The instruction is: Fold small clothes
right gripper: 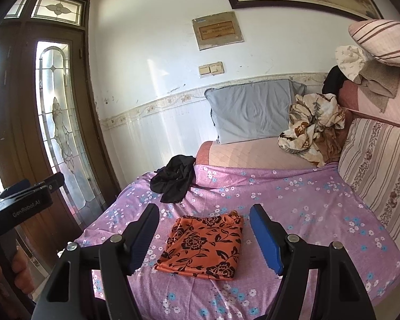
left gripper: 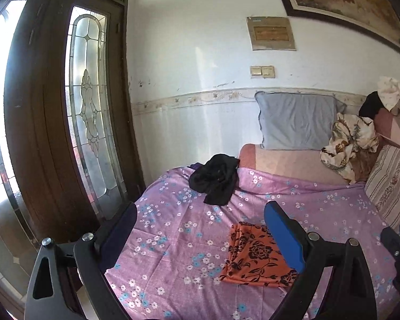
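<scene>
An orange cloth with black flowers (right gripper: 202, 248) lies folded flat on the purple flowered bedsheet (right gripper: 293, 205); in the left wrist view the same orange cloth (left gripper: 256, 256) sits low and right of centre. A crumpled black garment (right gripper: 174, 178) rests farther back near the bed's left edge, and the left wrist view has this black garment (left gripper: 216, 181) too. My right gripper (right gripper: 204, 213) hovers above the folded cloth, open and empty. My left gripper (left gripper: 200, 210) is open and empty, held over the sheet left of the cloth.
A grey pillow (right gripper: 253, 109) leans on the white wall. A heap of patterned cloth (right gripper: 312, 122) and striped cushions (right gripper: 378, 165) crowd the right side. A wooden door with leaded glass (right gripper: 56, 112) stands left of the bed. A hand (right gripper: 18, 266) holds the left tool.
</scene>
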Available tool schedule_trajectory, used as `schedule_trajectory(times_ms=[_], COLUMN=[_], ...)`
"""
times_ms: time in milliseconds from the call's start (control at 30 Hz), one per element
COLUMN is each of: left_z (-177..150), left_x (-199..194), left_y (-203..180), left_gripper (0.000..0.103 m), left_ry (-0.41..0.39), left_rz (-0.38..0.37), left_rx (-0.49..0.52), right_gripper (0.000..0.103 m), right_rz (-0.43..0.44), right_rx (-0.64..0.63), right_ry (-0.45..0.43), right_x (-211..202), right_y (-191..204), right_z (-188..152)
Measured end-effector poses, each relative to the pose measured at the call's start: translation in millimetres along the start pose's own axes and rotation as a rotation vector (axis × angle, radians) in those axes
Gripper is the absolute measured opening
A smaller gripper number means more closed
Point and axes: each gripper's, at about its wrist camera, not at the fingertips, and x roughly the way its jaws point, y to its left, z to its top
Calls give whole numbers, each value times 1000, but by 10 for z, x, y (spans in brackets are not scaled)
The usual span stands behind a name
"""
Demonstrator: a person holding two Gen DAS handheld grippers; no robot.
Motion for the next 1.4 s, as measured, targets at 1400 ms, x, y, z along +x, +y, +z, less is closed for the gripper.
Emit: schedule_trajectory(times_ms=[1400], left_z=[-83], left_x=[1116], left_y=[238], left_gripper=[97], left_ry=[80], left_rz=[-138], left_rx=[-71], right_gripper=[74], right_rz=[-12], right_rx=[-108], right_ry=[131], right_x=[1169], right_y=[420], right_z=[34])
